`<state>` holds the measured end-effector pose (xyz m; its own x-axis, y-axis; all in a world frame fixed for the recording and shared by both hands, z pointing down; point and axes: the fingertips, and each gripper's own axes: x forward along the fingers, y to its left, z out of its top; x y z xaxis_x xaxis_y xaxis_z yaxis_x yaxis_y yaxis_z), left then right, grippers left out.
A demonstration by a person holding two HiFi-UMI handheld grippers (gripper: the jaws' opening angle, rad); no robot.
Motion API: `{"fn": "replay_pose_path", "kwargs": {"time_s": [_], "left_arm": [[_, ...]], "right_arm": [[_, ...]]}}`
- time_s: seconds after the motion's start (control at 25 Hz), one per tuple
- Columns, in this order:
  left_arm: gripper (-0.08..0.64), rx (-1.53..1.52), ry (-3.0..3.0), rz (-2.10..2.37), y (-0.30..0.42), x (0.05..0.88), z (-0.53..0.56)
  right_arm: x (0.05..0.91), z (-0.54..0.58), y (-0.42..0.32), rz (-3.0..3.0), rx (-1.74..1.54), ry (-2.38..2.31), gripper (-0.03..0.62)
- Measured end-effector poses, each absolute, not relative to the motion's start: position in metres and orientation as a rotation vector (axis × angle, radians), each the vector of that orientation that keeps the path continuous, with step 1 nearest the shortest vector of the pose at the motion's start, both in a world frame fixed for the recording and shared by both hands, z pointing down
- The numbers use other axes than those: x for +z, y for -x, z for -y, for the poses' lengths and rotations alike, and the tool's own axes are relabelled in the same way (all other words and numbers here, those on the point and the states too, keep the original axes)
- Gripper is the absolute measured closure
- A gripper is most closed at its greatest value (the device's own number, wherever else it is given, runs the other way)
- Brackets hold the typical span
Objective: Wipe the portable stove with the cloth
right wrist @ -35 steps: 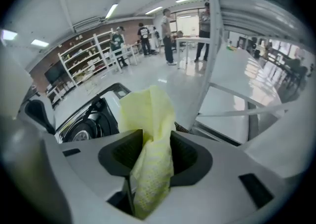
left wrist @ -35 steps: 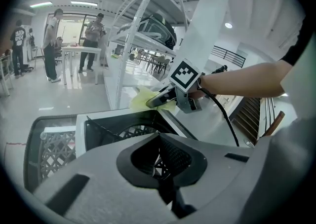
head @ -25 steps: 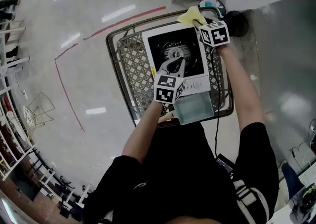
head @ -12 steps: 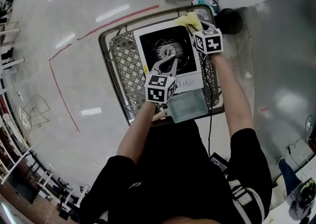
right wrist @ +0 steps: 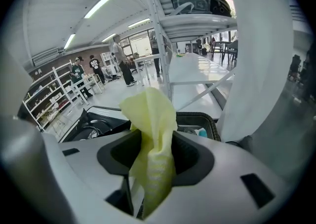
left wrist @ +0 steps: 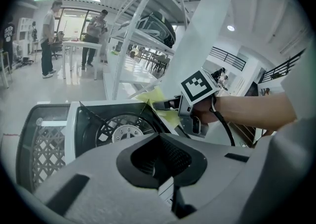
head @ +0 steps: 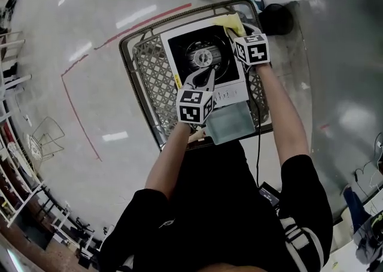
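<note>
Basket (head: pixel 143 68): latticed, holding the stove (head: pixel 192 40) on its floor. Stove: white body, black top, round burner at centre; rigid and probably heavy enough to stay put under wiping. Box (head: pixel 231 122): pale green, touching the stove's near edge. Left gripper (head: pixel 207 78): over the stove's near half, jaws together, nothing between them. Right gripper (head: pixel 234 32): at the stove's far right corner; its jaws have just been opening, yet the cloth (right wrist: pixel 150 119) lies bunched between them and appears pinched. Cloth: yellow, thin, limp and light, likely to slip from a loosened grip; best taken by a gathered fold, leaving a free flap to drag across the stove's top.
</note>
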<state>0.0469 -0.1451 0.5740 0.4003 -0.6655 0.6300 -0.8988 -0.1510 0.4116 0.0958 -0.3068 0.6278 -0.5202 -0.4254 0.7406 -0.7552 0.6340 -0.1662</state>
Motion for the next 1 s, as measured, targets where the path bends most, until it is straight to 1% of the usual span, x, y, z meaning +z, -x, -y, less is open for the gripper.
{"fn": "replay_pose_path", "kwargs": {"time_s": [1.0], "left_arm": [[0.543,0.420,-1.931,1.337,-0.064,0.554,0.100]], "right_arm": [[0.626,0.252,-0.122,2.154,0.660,-0.961,0.405]]}}
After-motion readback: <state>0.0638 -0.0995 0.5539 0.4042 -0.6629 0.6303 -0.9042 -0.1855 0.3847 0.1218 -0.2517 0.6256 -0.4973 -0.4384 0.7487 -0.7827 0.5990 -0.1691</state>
